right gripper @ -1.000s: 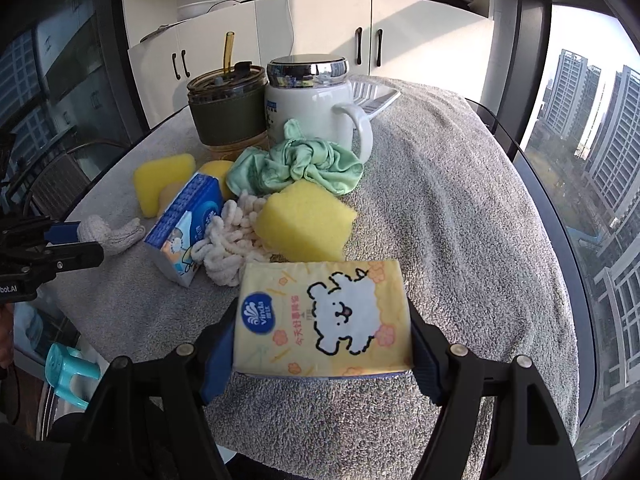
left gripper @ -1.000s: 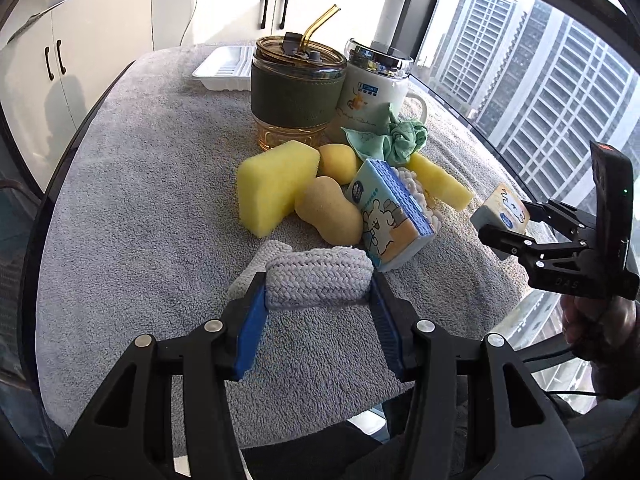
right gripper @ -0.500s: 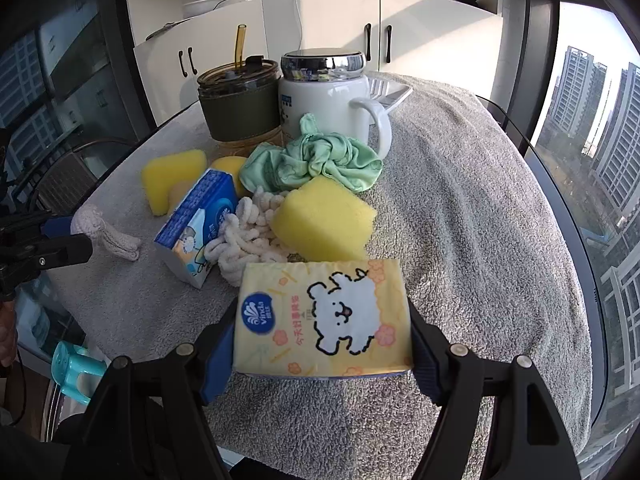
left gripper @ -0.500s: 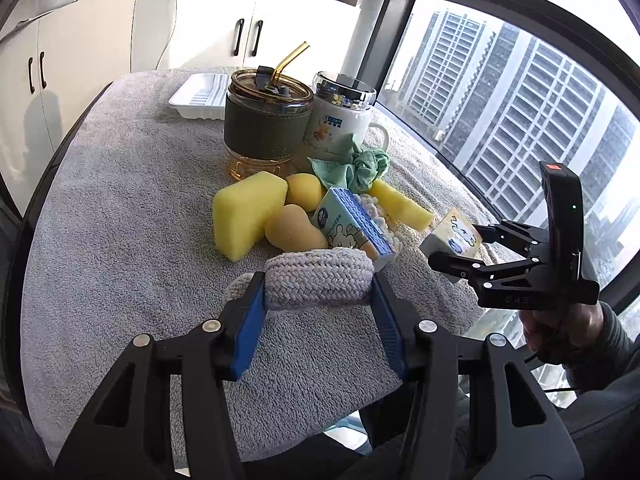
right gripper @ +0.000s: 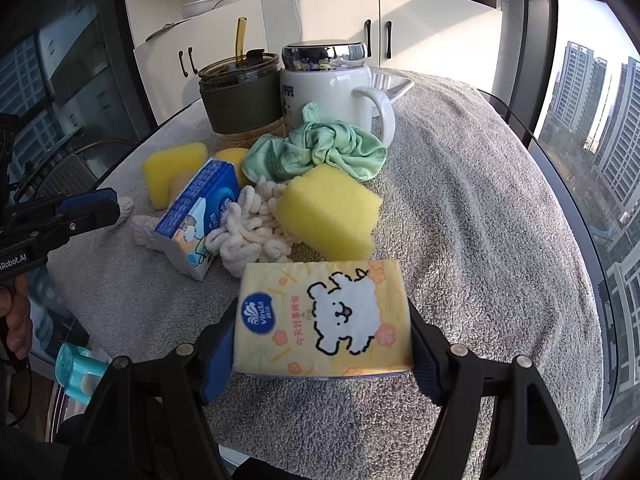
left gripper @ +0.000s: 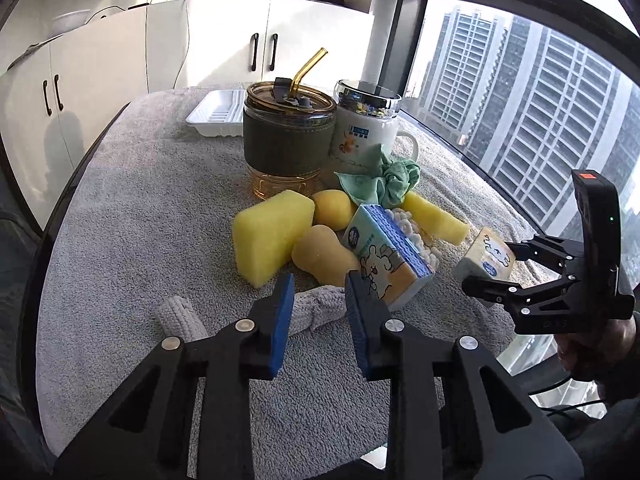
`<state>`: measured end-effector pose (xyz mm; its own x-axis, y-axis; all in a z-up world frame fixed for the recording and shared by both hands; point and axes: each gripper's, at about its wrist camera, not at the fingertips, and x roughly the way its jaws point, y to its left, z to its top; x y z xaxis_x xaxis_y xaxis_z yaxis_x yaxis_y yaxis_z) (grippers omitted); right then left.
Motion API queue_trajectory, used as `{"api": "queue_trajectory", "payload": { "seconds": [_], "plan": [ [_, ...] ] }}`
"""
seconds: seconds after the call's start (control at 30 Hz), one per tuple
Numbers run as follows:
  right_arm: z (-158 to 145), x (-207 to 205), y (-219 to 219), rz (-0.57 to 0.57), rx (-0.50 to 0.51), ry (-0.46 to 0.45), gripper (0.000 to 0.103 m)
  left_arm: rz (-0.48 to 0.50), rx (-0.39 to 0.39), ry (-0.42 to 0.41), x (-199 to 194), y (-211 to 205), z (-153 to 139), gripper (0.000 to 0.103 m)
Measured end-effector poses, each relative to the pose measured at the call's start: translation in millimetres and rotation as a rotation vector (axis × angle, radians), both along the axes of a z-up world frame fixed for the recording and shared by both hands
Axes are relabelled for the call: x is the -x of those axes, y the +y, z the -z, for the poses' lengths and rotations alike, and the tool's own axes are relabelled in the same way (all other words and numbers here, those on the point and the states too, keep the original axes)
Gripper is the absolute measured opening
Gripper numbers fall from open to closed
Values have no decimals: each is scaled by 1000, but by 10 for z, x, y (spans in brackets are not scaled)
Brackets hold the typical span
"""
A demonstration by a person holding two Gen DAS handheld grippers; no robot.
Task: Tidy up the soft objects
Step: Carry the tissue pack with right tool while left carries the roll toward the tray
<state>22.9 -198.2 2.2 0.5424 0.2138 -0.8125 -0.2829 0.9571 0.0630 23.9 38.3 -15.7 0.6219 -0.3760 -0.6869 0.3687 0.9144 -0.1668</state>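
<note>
My left gripper (left gripper: 318,312) is open and empty, just above a grey knitted cloth (left gripper: 180,314) that lies on the towel below its fingers. My right gripper (right gripper: 322,354) is shut on a yellow tissue pack (right gripper: 324,320), also seen in the left wrist view (left gripper: 486,260). In front lie a pile: yellow sponge blocks (left gripper: 270,236) (right gripper: 328,212), a tan pear-shaped sponge (left gripper: 320,258), a blue tissue pack (left gripper: 386,260), a white chenille cloth (right gripper: 248,232) and a green scrunchie (right gripper: 320,152).
A green-sleeved glass tumbler with a straw (left gripper: 288,140) and a white lidded mug (left gripper: 366,128) stand behind the pile. A white tray (left gripper: 218,114) sits at the far edge. A grey towel (right gripper: 480,208) covers the round table. Window glass is to the right.
My left gripper let go of the grey knitted cloth, which now lies on the towel, and its jaws stand apart. The right gripper still holds the yellow tissue pack.
</note>
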Motion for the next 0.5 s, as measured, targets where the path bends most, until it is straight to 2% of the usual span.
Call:
{"api": "queue_trajectory", "payload": {
  "seconds": [0.1,0.2,0.27,0.3,0.37,0.43,0.5],
  "plan": [
    [-6,-1,-3,-4,2,-3,75,16,-57,45,9,-53,75,21],
    [10,4,8,-5,1,-2,75,-30,-174,39,5,-156,181,27],
    [28,19,28,-10,0,3,75,-56,-172,40,-38,-155,219,49],
    [30,24,35,-13,0,4,75,-70,-159,34,-47,-145,221,54],
    [32,30,44,-14,0,3,75,-69,-173,30,-77,-175,237,78],
    [35,19,40,-9,-5,4,75,-41,-183,41,-118,-225,293,80],
    [42,6,38,-9,-6,5,75,-13,-123,68,-169,-231,341,76]
  ]
}}
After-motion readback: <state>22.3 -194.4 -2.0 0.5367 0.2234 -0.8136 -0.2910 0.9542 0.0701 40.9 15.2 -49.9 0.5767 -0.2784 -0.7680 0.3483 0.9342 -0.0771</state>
